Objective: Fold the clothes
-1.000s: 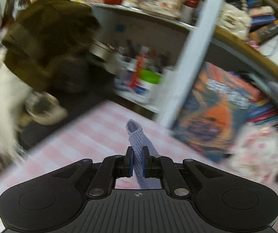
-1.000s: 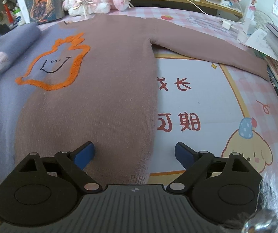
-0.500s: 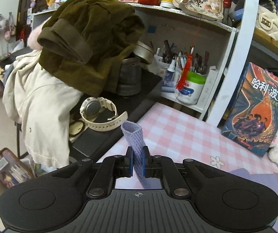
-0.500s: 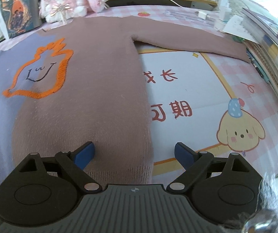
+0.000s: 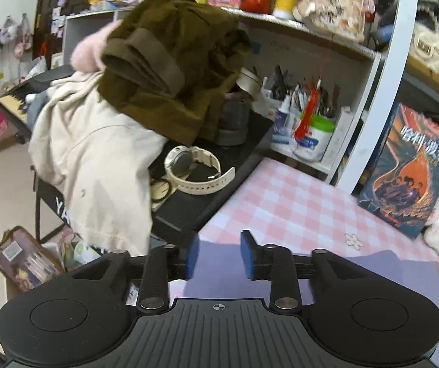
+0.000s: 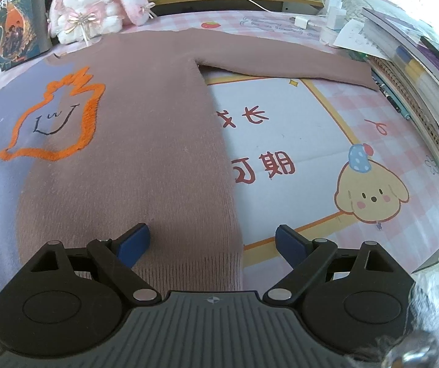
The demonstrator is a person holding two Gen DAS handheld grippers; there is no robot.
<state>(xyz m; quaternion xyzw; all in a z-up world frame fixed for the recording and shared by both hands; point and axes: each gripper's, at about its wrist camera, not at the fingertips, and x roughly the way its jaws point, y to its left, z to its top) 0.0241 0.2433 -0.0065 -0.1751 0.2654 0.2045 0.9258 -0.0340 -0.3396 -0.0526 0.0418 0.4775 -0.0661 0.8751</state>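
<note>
A sweater point(image 6: 145, 141), brown on one half and lavender on the other with an orange flame outline, lies flat on the pink checked table point(image 6: 382, 113). Its brown sleeve point(image 6: 280, 61) stretches out to the right. My right gripper point(image 6: 211, 245) hovers open over the ribbed hem, nothing pinched. In the left wrist view the lavender sleeve point(image 5: 219, 276) lies flat on the table near its left edge. My left gripper point(image 5: 219, 254) is above it, its jaws opening, and the pads are clear of the cloth.
A dark side stand point(image 5: 188, 205) with a cream watch point(image 5: 194, 168) and piled coats point(image 5: 102, 159) borders the table's left edge. A book point(image 5: 409, 171), a plush rabbit point(image 6: 93, 3) and shelves line the back. Stacked notebooks point(image 6: 418, 92) sit at right.
The left gripper carried the pinched lavender sleeve out toward the table's left edge, then parted its jaws; the sleeve now lies flat beneath. The right gripper stayed open over the hem.
</note>
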